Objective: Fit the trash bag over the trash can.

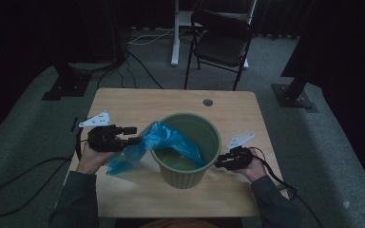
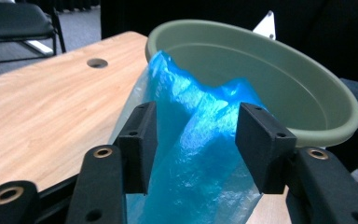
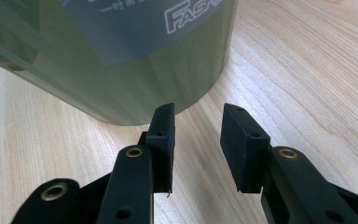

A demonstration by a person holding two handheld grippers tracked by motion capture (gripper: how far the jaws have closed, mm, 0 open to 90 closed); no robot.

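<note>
A green plastic bin [image 1: 183,173] stands upright on the wooden table [image 1: 123,102], near its front middle. A crumpled blue plastic bag [image 1: 161,140] hangs over the bin's left rim, part of it inside and part trailing down onto the table. My left gripper [image 1: 134,134] is level at the left of the bin. In the left gripper view the left gripper [image 2: 193,116] is open, with the blue bag [image 2: 196,158] loose between its jaws and the bin's rim [image 2: 279,84] just behind. My right gripper [image 3: 198,119] is open and holds nothing, low beside the bin's wall [image 3: 121,70] on the right.
A round cable hole [image 1: 207,102] sits near the table's far edge. Beyond the table are a black folding chair [image 1: 221,40], a white desk leg [image 1: 175,33] and dark stand bases [image 1: 294,97]. Cables trail over the carpet at the left.
</note>
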